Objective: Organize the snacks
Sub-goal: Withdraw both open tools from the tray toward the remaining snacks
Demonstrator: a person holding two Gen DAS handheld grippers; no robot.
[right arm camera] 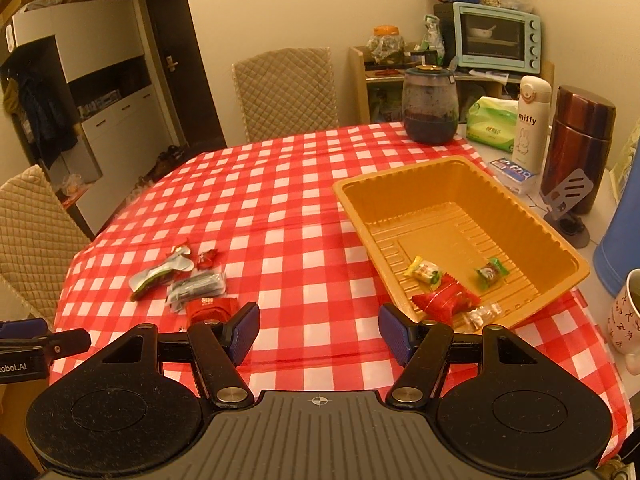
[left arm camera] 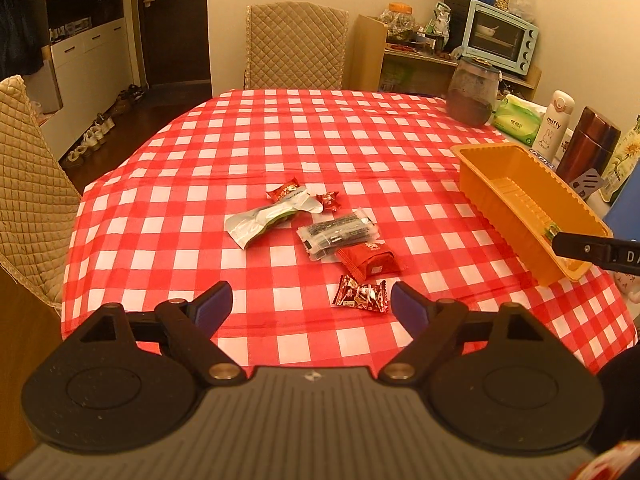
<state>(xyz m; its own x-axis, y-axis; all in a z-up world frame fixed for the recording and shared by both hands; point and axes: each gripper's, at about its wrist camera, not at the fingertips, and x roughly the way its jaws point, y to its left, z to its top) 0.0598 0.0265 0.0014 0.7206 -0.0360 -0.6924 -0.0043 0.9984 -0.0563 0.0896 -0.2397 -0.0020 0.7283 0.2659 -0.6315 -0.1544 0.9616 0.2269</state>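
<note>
Several wrapped snacks lie on the red-checked tablecloth (left arm camera: 280, 140): a red candy (left arm camera: 360, 299) nearest my open, empty left gripper (left arm camera: 312, 306), a red packet (left arm camera: 372, 262), a clear dark-bar pack (left arm camera: 340, 236), a white-green pouch (left arm camera: 268, 220) and small red candies (left arm camera: 328, 201). The orange tray (right arm camera: 560, 252) holds a yellow candy (right arm camera: 424, 271), a green candy (right arm camera: 490, 272), a red packet (right arm camera: 444, 300) and a clear one (right arm camera: 480, 314). My right gripper (right arm camera: 318, 334) is open and empty, left of the tray's near corner. The tray also shows in the left wrist view (left arm camera: 500, 168).
A dark jar (right arm camera: 430, 104), tissue pack (right arm camera: 492, 124), white Miffy bottle (right arm camera: 528, 120), brown thermos (right arm camera: 576, 148), blue container (right arm camera: 620, 240) and mug (right arm camera: 628, 316) stand along the table's right side. Quilted chairs (left arm camera: 296, 44) stand at the far and left edges.
</note>
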